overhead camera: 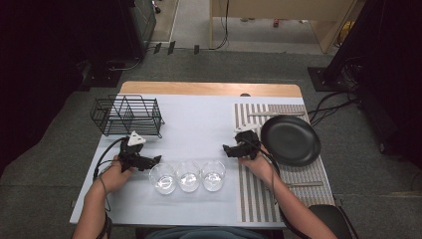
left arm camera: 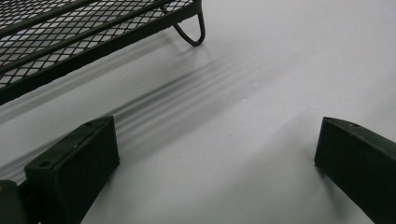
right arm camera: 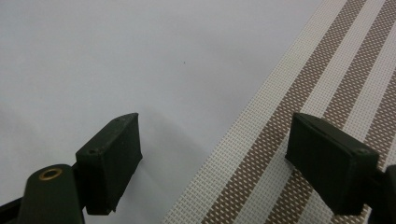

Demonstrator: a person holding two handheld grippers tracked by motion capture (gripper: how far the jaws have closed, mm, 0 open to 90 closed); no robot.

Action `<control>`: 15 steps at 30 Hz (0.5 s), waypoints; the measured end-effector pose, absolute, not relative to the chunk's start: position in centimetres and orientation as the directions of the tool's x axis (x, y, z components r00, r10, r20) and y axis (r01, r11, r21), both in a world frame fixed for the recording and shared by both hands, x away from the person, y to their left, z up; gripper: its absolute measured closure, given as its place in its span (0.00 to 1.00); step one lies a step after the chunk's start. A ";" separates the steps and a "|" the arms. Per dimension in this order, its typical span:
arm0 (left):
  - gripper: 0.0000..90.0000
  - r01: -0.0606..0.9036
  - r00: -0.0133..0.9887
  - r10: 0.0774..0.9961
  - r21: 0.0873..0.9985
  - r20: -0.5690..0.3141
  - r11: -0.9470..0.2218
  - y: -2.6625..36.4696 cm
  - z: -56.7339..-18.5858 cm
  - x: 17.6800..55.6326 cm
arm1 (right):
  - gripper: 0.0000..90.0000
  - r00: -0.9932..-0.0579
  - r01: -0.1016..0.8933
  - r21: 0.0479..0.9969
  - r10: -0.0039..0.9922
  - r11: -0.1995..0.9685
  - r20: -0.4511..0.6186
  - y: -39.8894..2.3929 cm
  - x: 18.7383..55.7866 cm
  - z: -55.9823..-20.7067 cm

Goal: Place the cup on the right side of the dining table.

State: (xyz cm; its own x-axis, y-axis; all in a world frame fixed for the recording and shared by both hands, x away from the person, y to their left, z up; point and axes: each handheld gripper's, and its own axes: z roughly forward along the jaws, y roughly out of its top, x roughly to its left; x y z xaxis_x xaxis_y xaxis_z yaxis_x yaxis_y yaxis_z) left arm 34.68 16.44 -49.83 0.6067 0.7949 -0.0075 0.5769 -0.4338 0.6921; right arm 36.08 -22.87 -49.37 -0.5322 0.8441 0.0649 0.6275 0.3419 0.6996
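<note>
Three clear glasses stand in a row near the table's front: one on the left (overhead camera: 162, 178), one in the middle (overhead camera: 188, 175), one on the right (overhead camera: 213, 174). My left gripper (overhead camera: 155, 160) lies just left of the left glass and points right. Its jaws are wide apart with only white table between them (left arm camera: 215, 126). My right gripper (overhead camera: 227, 149) sits above the right glass and points left, open (right arm camera: 215, 126) over the edge of the striped placemat (right arm camera: 327, 84). A black plate (overhead camera: 290, 139) rests on the placemat (overhead camera: 259, 194).
A black wire rack (overhead camera: 127, 115) stands at the back left, and its mesh base and foot (left arm camera: 70, 37) lie just ahead of my left gripper. One piece of cutlery (overhead camera: 276, 113) lies behind the plate, another (overhead camera: 303, 184) in front of it. The white table cover (overhead camera: 199, 124) spans the middle.
</note>
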 end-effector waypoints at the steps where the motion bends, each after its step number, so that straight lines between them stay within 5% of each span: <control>1: 0.00 0.577 0.607 0.795 0.692 -0.008 -0.434 16.4 -49.8 34.7 | 0.20 -0.533 0.629 0.699 0.843 0.341 0.069 -22.9 36.1 -49.4; 15: 0.00 0.577 0.607 0.795 0.692 -0.008 -0.434 16.4 -49.8 34.7 | 0.19 -0.529 0.617 0.725 0.843 0.305 0.095 -22.8 36.0 -48.6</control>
State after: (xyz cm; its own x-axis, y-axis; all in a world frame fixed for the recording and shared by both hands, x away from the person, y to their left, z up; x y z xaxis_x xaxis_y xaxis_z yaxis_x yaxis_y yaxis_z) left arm 34.68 16.44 -49.83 0.6070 0.7946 -0.0079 0.5768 -0.4338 0.6922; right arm 35.96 -22.77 -48.59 -0.5289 0.8433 0.0955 0.6173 0.3050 0.7252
